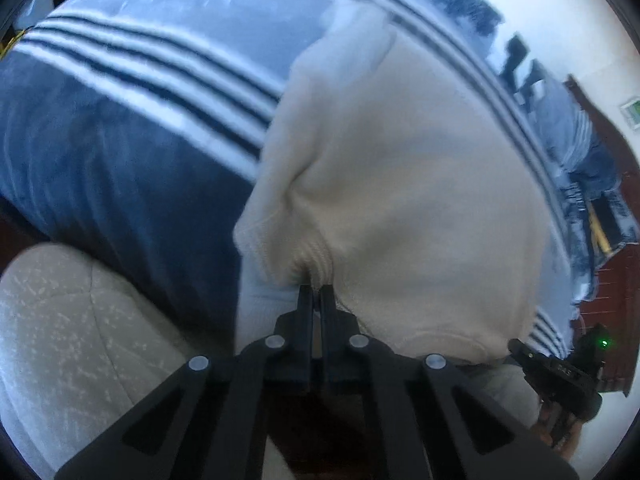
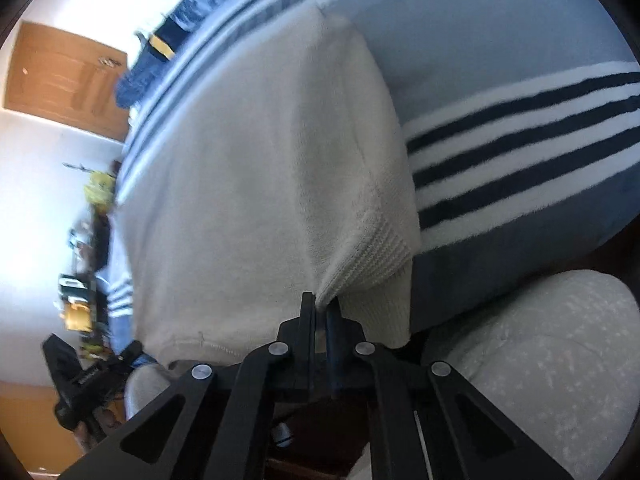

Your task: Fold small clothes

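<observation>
A cream knitted garment (image 1: 400, 184) lies spread on a blue blanket with white and dark stripes (image 1: 120, 128). My left gripper (image 1: 316, 289) is shut on the garment's ribbed near edge, which puckers at the fingertips. In the right wrist view the same cream garment (image 2: 248, 184) fills the middle, and my right gripper (image 2: 322, 298) is shut on its ribbed near corner. The other gripper shows at each view's lower outer edge, near the garment's hem.
The striped blanket (image 2: 520, 128) covers the bed on both sides of the garment. A person's light speckled trouser leg (image 1: 68, 320) sits near the bed's edge, also seen as a trouser leg (image 2: 552, 352). A wooden door (image 2: 64, 76) and a cluttered shelf (image 2: 88, 248) stand at left.
</observation>
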